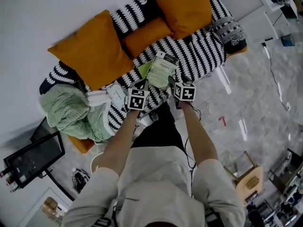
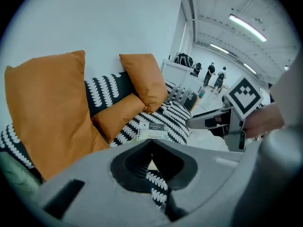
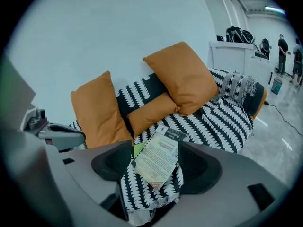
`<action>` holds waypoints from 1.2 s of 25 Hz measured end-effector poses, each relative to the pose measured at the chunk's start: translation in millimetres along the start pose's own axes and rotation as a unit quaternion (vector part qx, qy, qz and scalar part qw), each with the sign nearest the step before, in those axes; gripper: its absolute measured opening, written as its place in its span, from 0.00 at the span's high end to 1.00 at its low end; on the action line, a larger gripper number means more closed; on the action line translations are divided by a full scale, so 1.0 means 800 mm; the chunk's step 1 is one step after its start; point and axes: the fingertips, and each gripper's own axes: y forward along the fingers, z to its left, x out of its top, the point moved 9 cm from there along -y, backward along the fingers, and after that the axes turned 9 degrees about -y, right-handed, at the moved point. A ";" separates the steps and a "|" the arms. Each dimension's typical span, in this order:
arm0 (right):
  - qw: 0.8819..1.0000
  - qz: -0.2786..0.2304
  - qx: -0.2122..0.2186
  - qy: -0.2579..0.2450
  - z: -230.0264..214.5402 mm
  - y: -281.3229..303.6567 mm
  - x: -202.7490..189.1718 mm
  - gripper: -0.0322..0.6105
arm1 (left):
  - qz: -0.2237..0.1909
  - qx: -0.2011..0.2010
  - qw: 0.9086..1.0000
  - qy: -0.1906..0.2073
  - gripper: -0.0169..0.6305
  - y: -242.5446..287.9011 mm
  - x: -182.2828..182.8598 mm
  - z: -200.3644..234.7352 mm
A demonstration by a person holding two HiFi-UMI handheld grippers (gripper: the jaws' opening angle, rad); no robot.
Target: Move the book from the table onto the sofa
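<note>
The pale-green paperback book [image 1: 164, 70] lies face up on the seat of the sofa [image 1: 201, 51], which is draped in a black-and-white patterned throw. A yellow-green sheet [image 1: 144, 69] peeks out along the book's left edge.

The right tool [image 3: 155, 162] is pointed at the book with its jaws spread. The cover shows in the gap between them, and from the left gripper view the tool tip stands just short of the book rather than on it. The left tool [image 2: 151, 144] hangs just beside it, jaws pressed together at the tips and pinching nothing.

Three orange cushions lean along the sofa back. There is a big one on the left [image 1: 92, 50], a small flat one in the middle [image 1: 144, 36] and another big one on the right [image 1: 187, 6].

One green knitted blanket [image 1: 68, 109] is heaped at the left end, and one grey-and-white patterned cushion [image 1: 230, 31] sits at the right end. None of these touches the book.

On the floor, one black screen [image 1: 34, 159] stands near the sofa's left end. One wooden stool [image 1: 249, 181] sits well apart behind the person.
</note>
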 end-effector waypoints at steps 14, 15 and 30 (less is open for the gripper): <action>0.996 -0.028 0.000 -0.080 0.070 -0.114 0.018 0.53 | -0.065 0.026 0.994 -0.084 0.96 -0.120 -0.027 -0.025; 0.996 -0.029 -0.001 -0.084 0.075 -0.120 0.016 0.53 | -0.071 0.028 0.993 -0.093 0.96 -0.130 -0.030 -0.028; 0.994 -0.055 0.070 -0.056 0.053 -0.129 0.054 0.53 | -0.152 0.105 0.957 -0.223 0.96 -0.156 -0.023 -0.076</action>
